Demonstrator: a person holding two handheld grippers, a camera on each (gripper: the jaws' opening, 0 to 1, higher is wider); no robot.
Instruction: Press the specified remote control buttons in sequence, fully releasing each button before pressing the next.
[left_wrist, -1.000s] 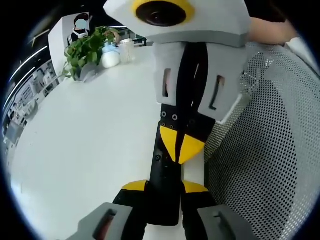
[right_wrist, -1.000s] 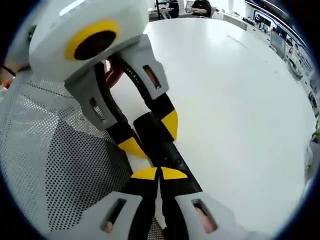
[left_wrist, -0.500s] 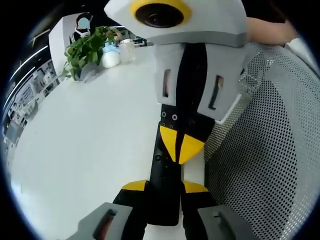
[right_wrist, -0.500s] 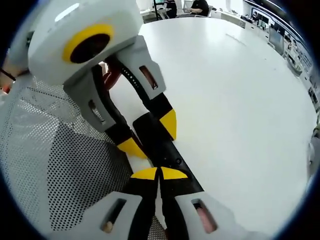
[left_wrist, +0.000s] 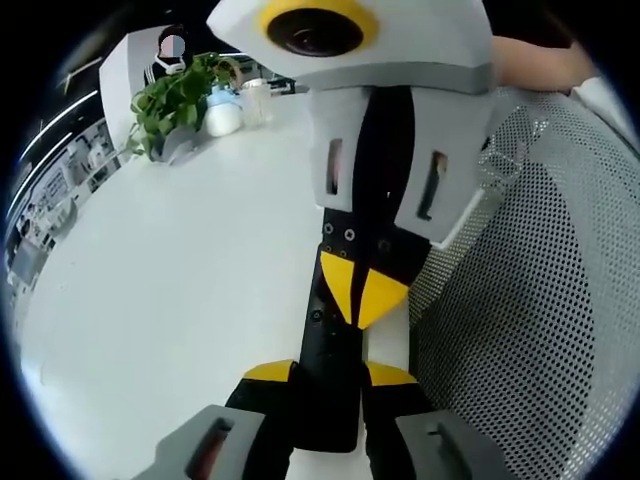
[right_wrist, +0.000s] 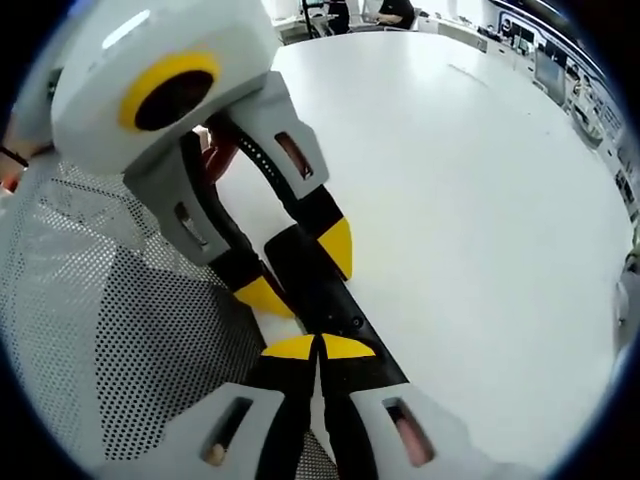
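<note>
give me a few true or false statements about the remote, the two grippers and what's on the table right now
1. The black remote sits between the left gripper's yellow-tipped fingers. True.
2. The right gripper is wide open. False: its yellow tips meet, pressed down on the remote.
3. The remote lies alone in the middle of the white table. False: it is at the table's edge, beside a perforated mesh surface, with both grippers on it.
4. A green potted plant stands at the far end of the table. True.
5. A red mug stands next to the plant. False: white containers stand there.
</note>
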